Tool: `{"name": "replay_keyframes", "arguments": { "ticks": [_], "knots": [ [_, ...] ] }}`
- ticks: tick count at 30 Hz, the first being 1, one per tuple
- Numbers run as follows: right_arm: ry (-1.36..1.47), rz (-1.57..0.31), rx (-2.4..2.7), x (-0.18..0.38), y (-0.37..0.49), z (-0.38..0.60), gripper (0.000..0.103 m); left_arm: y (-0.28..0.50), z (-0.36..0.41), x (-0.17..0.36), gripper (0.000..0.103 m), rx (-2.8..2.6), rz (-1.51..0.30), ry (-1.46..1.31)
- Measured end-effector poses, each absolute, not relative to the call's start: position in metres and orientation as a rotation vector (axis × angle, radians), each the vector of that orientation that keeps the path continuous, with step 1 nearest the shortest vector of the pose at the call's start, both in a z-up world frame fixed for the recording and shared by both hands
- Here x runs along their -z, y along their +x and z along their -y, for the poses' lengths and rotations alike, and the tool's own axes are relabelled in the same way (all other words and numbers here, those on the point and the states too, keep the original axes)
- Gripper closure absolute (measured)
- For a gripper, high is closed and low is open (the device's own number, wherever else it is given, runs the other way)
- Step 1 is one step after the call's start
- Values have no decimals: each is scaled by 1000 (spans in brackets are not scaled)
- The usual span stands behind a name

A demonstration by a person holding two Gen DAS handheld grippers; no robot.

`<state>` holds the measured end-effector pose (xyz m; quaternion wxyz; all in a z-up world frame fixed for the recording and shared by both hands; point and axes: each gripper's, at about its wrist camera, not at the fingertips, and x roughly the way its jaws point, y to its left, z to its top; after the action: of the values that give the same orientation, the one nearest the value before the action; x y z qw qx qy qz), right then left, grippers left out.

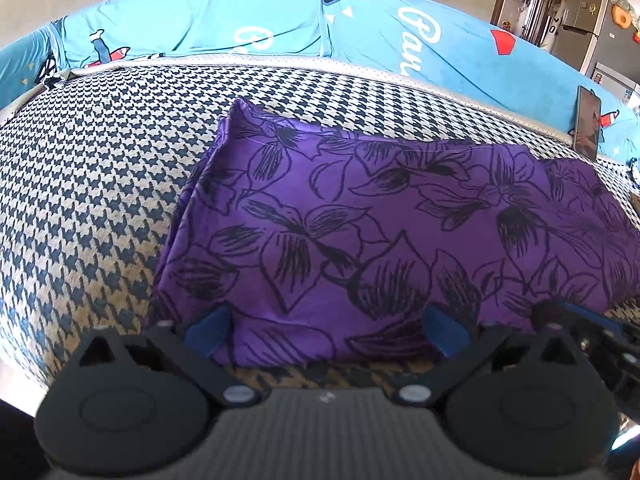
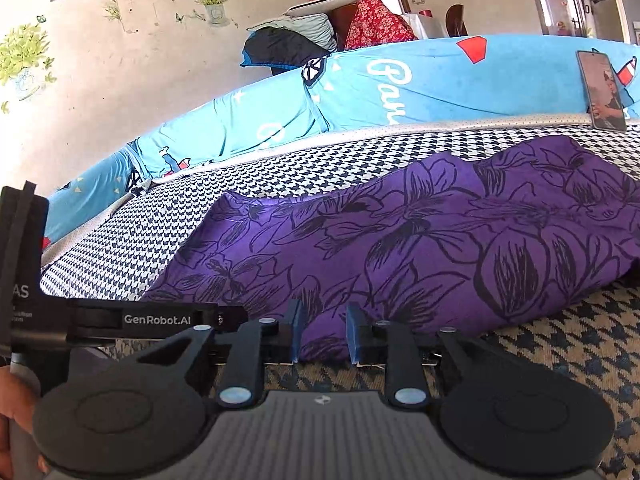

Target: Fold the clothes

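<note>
A purple garment (image 1: pixel 360 220) printed with black flower outlines lies folded in a thick rectangle on the houndstooth sofa seat (image 1: pixel 100 180). My left gripper (image 1: pixel 328 332) stands open wide at the garment's near edge, and the cloth's hem lies between its blue pads (image 1: pixel 212 332) without being pinched. In the right wrist view the same garment (image 2: pixel 400 240) fills the middle. My right gripper (image 2: pixel 324 336) has its blue pads close together, with a fold of the near hem squeezed between them. The left gripper's black body (image 2: pixel 160 320) sits just to its left.
A phone (image 1: pixel 587 122) leans upright against the blue printed backrest cover (image 1: pixel 200 24) at the far right, also visible as the phone (image 2: pixel 604 90) in the right wrist view. Piled clothes (image 2: pixel 288 40) lie behind the sofa. A hand (image 2: pixel 12 408) shows at the lower left.
</note>
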<state>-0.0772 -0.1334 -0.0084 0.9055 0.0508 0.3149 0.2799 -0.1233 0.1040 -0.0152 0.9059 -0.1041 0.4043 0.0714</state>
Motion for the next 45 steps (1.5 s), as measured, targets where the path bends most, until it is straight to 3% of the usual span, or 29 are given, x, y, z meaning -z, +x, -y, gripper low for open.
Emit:
{"name": "replay_keyframes", "arguments": {
  "ticks": [11,14,18,45],
  "knots": [
    [112,-759,-581,22,-26,110,81,-97,-105,23,0,-203,-843,-225],
    [115,-775,-540,30,-18,110,91,-98,-102,24,0,-202,-848,-209],
    [95,-775,-532,31,-11,103,93,-99,-99,24,0,-203,-856,-192],
    [98,-781,-464,36,61,79,96,-99,-100,24,0,-198,-876,-195]
  ]
}}
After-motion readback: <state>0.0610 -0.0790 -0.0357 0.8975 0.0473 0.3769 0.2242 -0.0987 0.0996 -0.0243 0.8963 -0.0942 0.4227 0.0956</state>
